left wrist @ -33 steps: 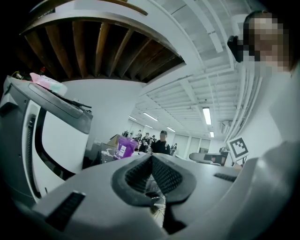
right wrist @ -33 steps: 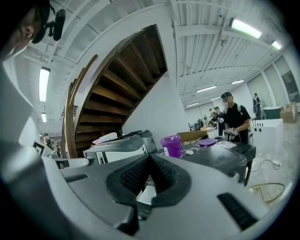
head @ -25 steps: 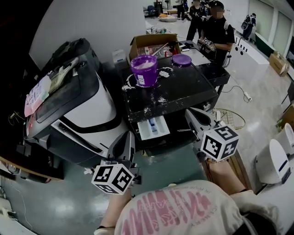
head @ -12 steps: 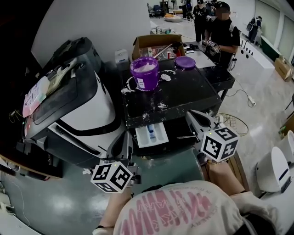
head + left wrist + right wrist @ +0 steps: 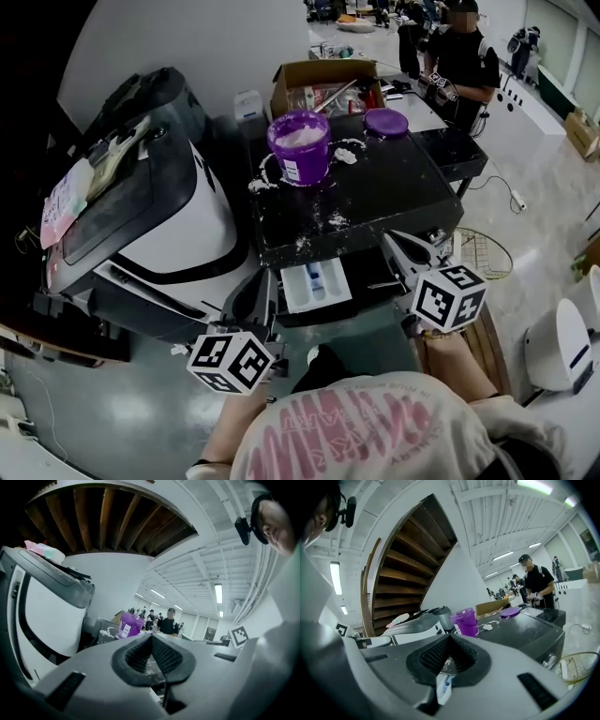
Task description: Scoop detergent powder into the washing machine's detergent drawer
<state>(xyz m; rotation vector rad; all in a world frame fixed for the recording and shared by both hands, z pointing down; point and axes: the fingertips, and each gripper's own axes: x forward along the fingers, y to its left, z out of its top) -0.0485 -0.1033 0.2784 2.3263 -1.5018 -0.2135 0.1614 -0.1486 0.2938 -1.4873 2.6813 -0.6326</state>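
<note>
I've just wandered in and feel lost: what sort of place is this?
Probably an open workshop or test hall, not a home laundry: a black washing machine with its detergent drawer pulled out, a purple tub of powder on top, and people standing in the hall behind.

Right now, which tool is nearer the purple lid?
Right. The right tool is in front of the purple lid; the left tool is farther, off to its front-left.
</note>
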